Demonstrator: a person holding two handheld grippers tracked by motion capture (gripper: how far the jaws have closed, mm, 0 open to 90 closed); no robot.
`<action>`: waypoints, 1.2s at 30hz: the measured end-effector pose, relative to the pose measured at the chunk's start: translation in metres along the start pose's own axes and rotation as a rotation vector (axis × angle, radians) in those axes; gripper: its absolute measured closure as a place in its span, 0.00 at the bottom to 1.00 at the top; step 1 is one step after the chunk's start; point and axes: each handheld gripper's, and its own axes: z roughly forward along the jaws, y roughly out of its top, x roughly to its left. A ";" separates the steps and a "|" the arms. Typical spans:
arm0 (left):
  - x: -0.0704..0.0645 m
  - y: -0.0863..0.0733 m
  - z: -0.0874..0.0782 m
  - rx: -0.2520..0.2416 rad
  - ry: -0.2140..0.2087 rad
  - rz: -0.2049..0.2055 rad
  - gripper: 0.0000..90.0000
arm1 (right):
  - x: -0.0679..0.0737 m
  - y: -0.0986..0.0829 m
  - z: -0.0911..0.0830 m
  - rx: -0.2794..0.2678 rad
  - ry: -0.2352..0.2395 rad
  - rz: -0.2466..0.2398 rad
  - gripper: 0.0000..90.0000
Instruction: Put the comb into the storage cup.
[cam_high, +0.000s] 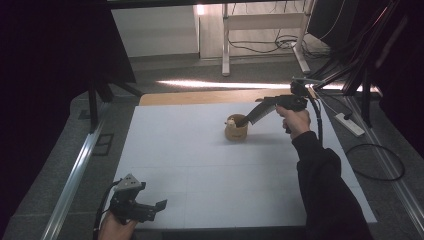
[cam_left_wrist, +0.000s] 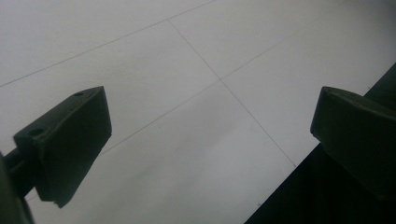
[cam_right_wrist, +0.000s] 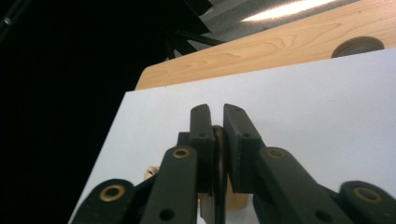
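- My right gripper (cam_high: 243, 120) is at the far right part of the white table (cam_high: 200, 165), with its tip at the top of the small wooden pot (cam_high: 235, 131).
- In the right gripper view the jaws stand almost together, clamped on a thin dark rim or handle (cam_right_wrist: 218, 158). I cannot tell exactly which part of the pot it is.
- The pot stands upright on the table, well apart from the near edge, and something pale (cam_high: 233, 120) looks out from its mouth.
- I judge that the pot is light and stiff, probably wood, so it will not bend under the jaws. It may tip if I pull sideways, because the hold is high and thin.
- A hold on the rim seems workable; a hold around the body would be more steady, but the jaws may not open wide enough for it.
- My right hand (cam_high: 295, 121) holds the gripper stretched forward and pointing left and a little down, the sleeve (cam_high: 327, 190) coming from the bottom right.
- My left gripper (cam_high: 161, 205) rests low at the near left corner, its jaws wide apart over bare table and holding nothing.
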 end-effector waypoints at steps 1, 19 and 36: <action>0.000 0.000 0.000 0.000 0.000 0.000 0.00 | 0.000 0.000 0.000 0.003 -0.007 -0.010 0.88; 0.000 0.000 0.000 0.003 0.000 0.001 0.00 | 0.016 -0.004 0.004 0.020 -0.123 -0.220 0.59; 0.000 0.000 0.000 0.003 -0.001 -0.001 0.00 | 0.030 -0.009 0.003 0.030 -0.189 -0.393 0.34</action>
